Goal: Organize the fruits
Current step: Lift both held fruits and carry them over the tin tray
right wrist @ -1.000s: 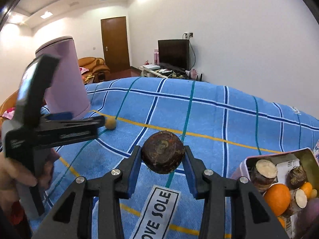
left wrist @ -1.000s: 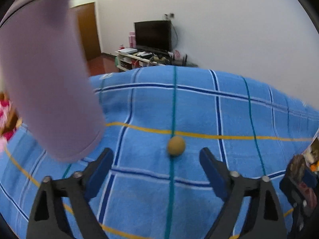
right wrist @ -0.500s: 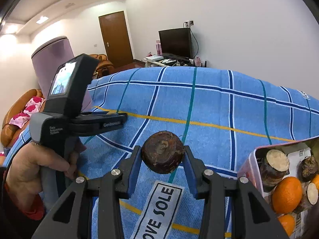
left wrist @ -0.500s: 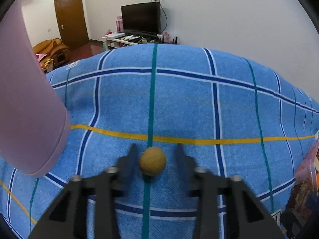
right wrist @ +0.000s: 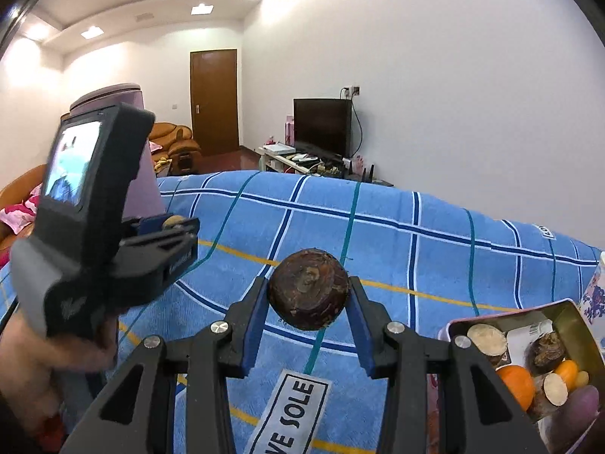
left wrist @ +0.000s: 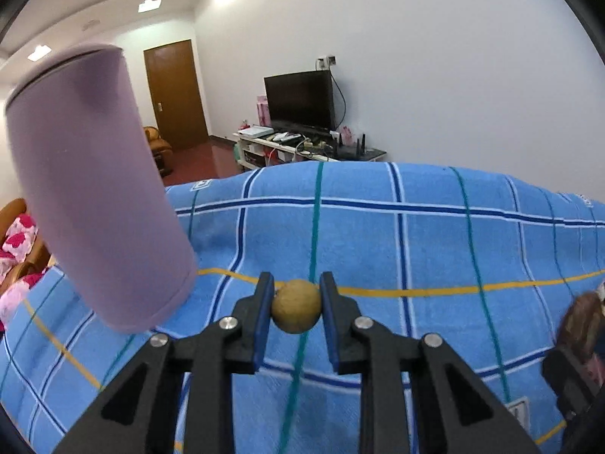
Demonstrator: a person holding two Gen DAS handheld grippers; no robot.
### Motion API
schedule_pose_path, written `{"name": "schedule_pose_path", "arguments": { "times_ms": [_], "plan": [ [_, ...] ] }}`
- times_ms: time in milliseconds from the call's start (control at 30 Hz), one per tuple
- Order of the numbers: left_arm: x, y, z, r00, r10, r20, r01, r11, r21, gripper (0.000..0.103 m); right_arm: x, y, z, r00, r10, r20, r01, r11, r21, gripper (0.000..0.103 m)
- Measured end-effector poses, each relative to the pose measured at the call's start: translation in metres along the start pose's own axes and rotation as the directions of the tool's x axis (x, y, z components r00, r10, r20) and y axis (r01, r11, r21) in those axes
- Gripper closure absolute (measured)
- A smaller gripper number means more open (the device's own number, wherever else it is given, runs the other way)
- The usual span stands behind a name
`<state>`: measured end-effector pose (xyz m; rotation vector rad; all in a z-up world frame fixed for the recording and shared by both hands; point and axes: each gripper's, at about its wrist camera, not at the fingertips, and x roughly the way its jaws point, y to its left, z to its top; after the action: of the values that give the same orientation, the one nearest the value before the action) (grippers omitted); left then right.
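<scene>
Left tool [left wrist: 296, 312] clenches the small fruit [left wrist: 296, 311]; right tool [right wrist: 308, 295] grips the dark fruit [right wrist: 308, 294] — the tin [right wrist: 578, 314] lies right, nearer the right hand.

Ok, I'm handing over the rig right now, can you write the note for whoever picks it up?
Left gripper: shut on the small tan fruit, lifted off the blue blanket.
Right gripper: shut on the dark brown root.
Tin at the right holds an orange and cut pieces.
Purple container stands at the left.
Done: both items picked up.
Left: place each; which goes where is not shown.
</scene>
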<state>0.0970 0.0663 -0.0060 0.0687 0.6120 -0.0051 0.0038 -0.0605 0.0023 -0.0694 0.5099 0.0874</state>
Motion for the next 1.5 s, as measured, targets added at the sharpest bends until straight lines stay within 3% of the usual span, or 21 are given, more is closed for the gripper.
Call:
{"name": "schedule_pose_path", "arguments": {
  "times_ms": [733,1500],
  "plan": [
    [-0.056,-0.015,-0.031,1.000,0.005,0.025,-0.004,0.999,-0.043,0.077,-0.031,-0.007,-0.012,0.998,-0.049,0.030,0.049,0.999,-0.011,0.060],
    [-0.081,-0.033,-0.047,1.000,-0.012,0.027,0.013,0.999,-0.039,0.077,-0.058,-0.018,-0.026,0.997,-0.065,0.039,0.066,0.998,-0.014,0.060]
  ]
}}
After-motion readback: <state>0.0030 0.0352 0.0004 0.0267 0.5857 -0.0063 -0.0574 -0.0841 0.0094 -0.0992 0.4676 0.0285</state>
